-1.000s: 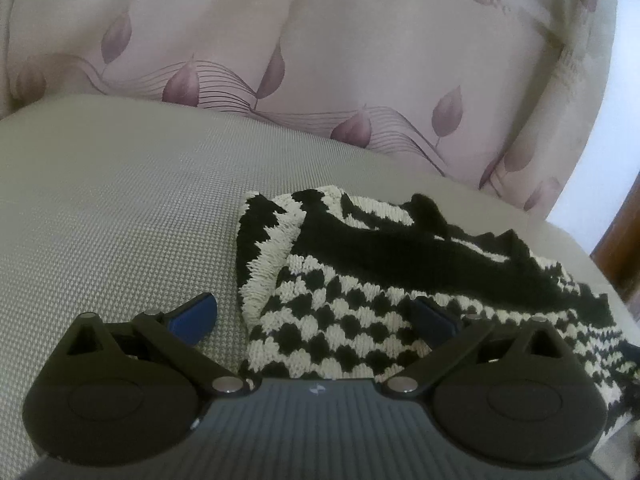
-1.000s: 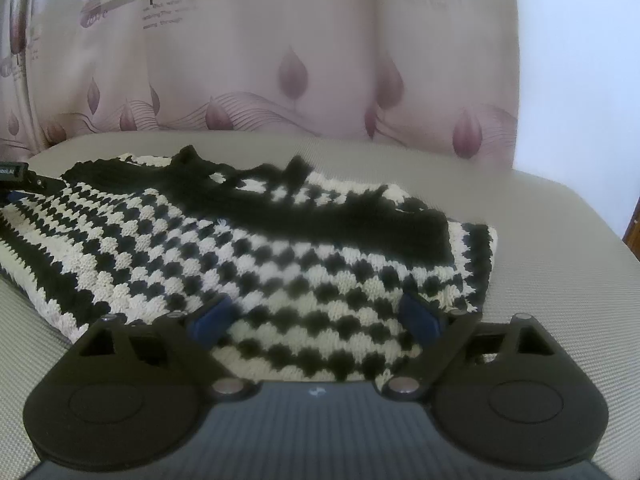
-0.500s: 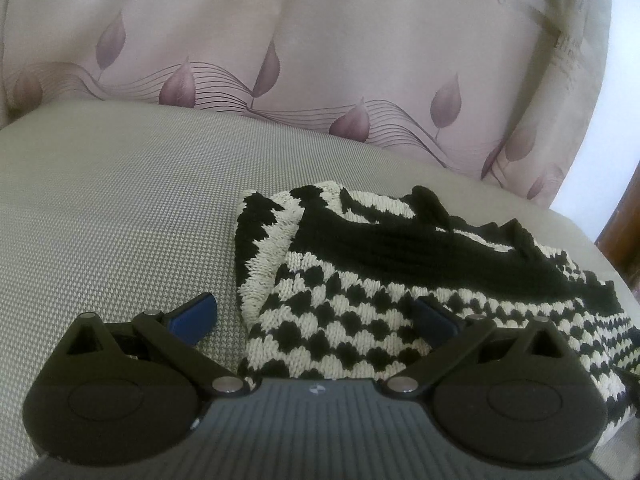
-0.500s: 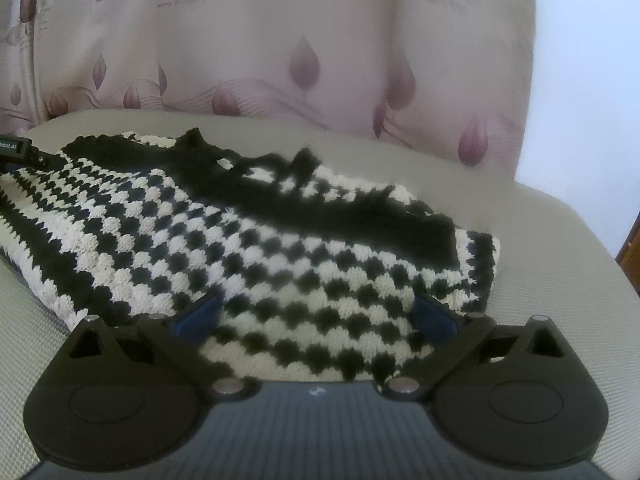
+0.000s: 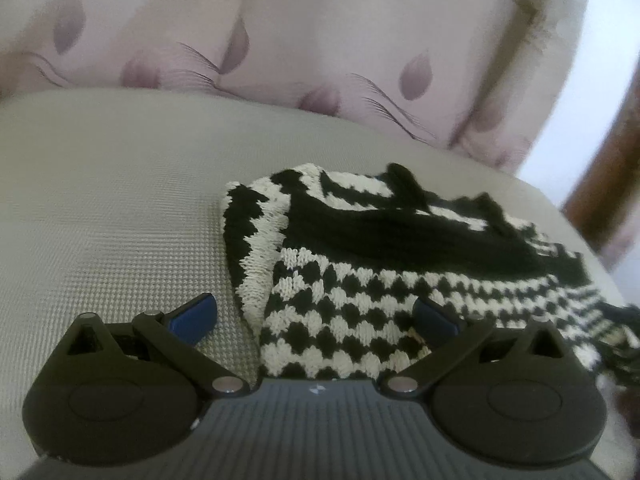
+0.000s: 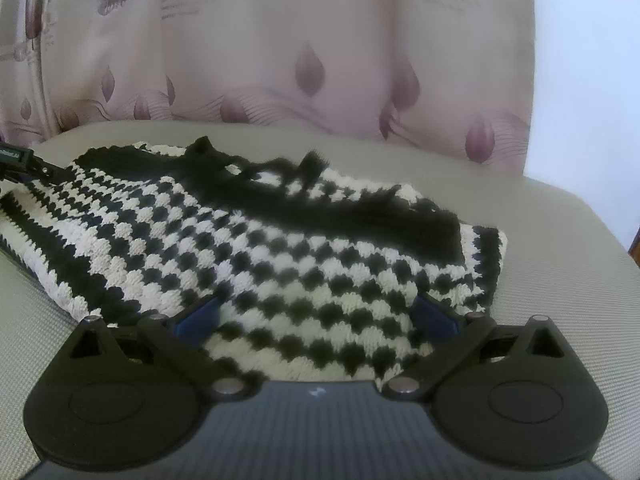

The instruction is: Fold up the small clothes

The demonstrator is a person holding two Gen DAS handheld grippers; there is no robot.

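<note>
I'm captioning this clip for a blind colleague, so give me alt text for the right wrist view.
A black-and-cream checkered knit garment lies folded on a grey woven cushion, with the right gripper low over its near edge, jaws open. Pink leaf-print fabric hangs behind.

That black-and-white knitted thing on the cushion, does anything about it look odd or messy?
A little. The knitted garment lies folded on the grey cushion, but its left edge is turned over, showing the looser reverse side, and the black trim along the top runs wavy. No damage shows.
</note>
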